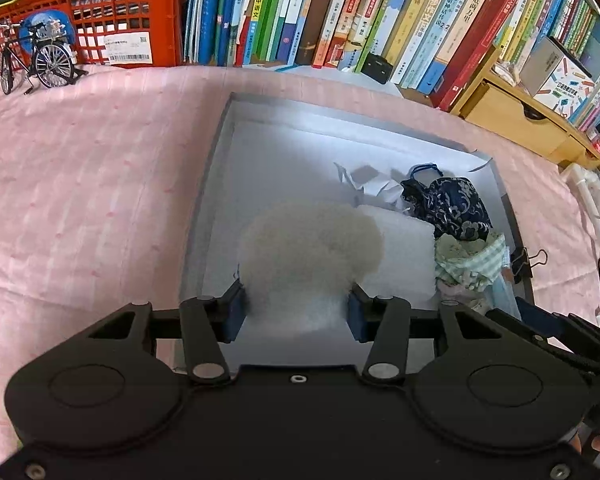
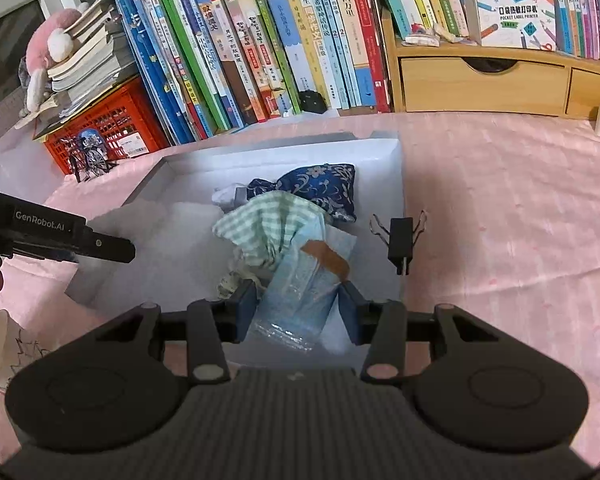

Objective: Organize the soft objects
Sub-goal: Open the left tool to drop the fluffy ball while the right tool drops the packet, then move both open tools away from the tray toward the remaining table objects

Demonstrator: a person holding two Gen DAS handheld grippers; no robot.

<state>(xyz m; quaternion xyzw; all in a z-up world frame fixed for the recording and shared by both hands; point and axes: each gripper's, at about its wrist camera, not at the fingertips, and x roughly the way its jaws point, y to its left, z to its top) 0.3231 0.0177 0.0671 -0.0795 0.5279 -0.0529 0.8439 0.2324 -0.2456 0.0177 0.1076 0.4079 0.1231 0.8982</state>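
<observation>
box [image 1: 215,168] ahead: foam [image 1: 404,252], blue pouch [image 1: 452,204], checked cloth [image 1: 472,264], mask pack [image 2: 308,284] | left tool [image 1: 295,312] clamped on pompom [image 1: 312,252], over box | right tool [image 2: 297,312] spread around mask pack, low over box
</observation>
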